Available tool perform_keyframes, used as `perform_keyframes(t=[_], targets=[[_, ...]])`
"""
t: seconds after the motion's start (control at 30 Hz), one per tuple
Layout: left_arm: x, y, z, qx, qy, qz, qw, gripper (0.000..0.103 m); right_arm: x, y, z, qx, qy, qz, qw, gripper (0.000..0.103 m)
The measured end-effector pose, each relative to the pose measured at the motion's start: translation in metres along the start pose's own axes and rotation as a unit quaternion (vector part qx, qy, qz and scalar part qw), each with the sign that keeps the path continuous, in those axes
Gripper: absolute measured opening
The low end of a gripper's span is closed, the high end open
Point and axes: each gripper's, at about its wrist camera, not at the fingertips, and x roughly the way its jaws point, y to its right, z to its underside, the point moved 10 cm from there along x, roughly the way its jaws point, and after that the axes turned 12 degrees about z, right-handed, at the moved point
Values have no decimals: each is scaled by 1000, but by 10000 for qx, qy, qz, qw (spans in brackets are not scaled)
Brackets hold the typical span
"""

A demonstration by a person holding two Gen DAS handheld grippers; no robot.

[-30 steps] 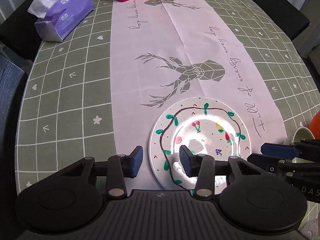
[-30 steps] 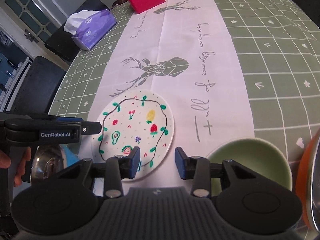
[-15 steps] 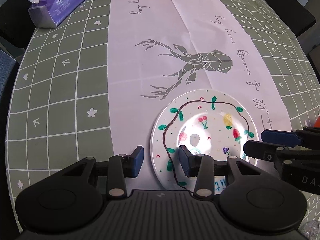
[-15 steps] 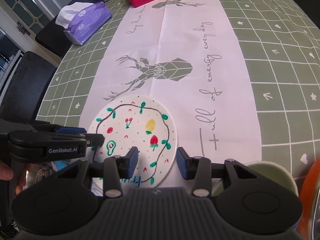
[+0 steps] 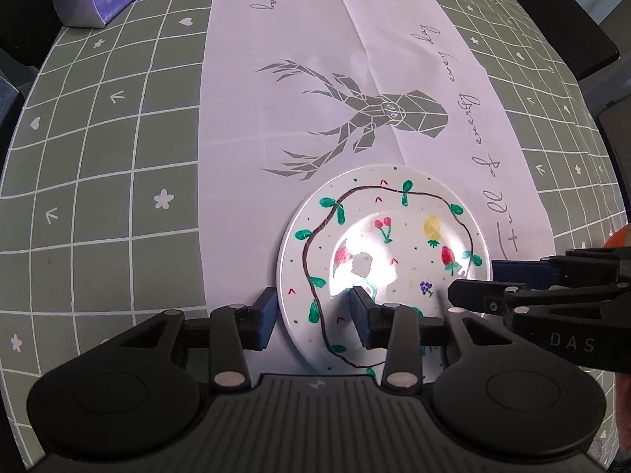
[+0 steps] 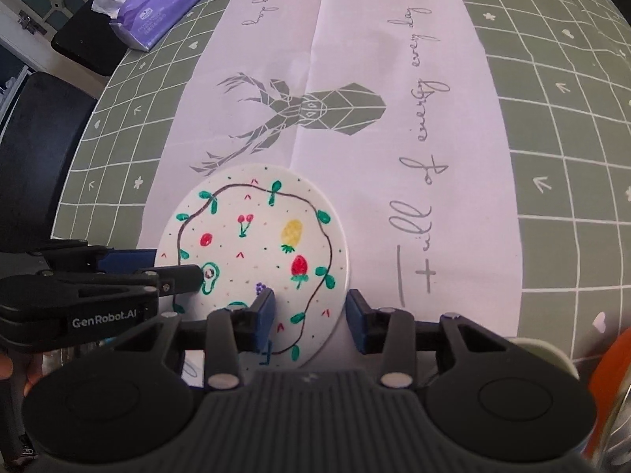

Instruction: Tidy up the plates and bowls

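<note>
A round table draped in a green grid-patterned cloth (image 5: 98,149) and a white paper runner printed with grey stags (image 5: 355,90) stretches ahead of both tongs. A purple tissue pack (image 6: 157,4) lies far ahead, to the left. The white round ceramic plate painted with fruit and a vine (image 5: 386,244) sits on the runner between the tongs. The left gripper (image 5: 311,315) straddles the plate's left rim, jaws closing, pads not pressing. The right gripper (image 6: 311,319) straddles its right rim, released. A pale green bowl (image 6: 552,354) peeks just right of it.
</note>
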Motion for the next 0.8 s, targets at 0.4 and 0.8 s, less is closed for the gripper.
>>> perform_keyframes(t=[0.4,0.8], targets=[[-7,-7,-3,-364,319,-76,9988,36,-9,-1,3,258,200,-179,9993,37],[-35,11,-9,-381,655,-19,9971,36,-37,7,0,488,518,-281,9971,33]])
